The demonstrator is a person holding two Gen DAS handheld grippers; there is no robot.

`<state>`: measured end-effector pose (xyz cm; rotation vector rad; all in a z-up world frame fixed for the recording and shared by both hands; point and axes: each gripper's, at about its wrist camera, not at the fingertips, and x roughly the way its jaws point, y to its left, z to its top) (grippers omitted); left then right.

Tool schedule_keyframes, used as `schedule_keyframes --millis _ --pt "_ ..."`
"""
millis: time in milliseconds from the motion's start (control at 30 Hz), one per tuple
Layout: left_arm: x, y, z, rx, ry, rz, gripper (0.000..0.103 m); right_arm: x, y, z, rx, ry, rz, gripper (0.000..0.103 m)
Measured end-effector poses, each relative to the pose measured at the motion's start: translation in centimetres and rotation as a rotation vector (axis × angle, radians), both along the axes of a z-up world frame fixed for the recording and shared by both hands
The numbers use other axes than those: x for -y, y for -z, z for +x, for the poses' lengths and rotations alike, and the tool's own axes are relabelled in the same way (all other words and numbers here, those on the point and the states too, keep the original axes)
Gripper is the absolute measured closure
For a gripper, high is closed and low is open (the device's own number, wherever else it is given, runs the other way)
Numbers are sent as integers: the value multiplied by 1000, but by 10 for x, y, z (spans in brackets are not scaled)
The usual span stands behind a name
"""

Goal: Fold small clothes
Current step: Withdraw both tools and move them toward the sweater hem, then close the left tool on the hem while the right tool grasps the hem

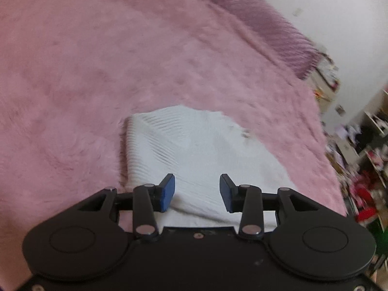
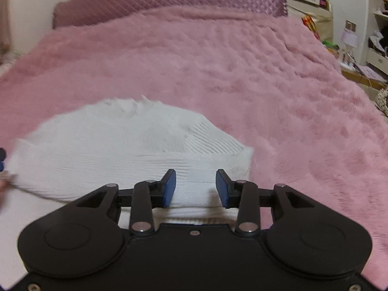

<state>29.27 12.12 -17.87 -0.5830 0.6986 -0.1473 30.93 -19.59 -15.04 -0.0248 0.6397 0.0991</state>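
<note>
On pink blanket (image 2: 266, 77): folded white garment (image 2: 116, 150); nothing gripped.

I saw a ribbed white knit garment (image 2: 116, 150) on a fluffy pink blanket (image 2: 242, 72); my grippers' pads (image 2: 169, 189) looked matt blue.

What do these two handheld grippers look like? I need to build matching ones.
The left gripper and right gripper look identical: a matte black body with two round discs, black linkage arms on silver pivot pins, and two fingers faced with blue pads. No cables or markings show.
</note>
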Motion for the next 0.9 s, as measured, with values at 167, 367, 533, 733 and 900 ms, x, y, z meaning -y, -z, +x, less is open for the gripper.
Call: schedule_keyframes --millis 167,367,533,733,900 --pt "-6 -24 -65 -47 135 9 58 7 -26 -68 -20 -100 -31 62" --pt "-1 -16 -154 -231 234 86 57 8 -30 -158 -133 -210 -91 61" --pt "10 -3 -210 -360 290 125 53 16 -17 -211 -245 -215 -59 47" --pt "23 18 -236 -495 324 220 51 20 2 -238 -348 -209 -3 46" --pt "28 26 -240 -509 345 211 51 23 7 -241 -388 -203 22 46"
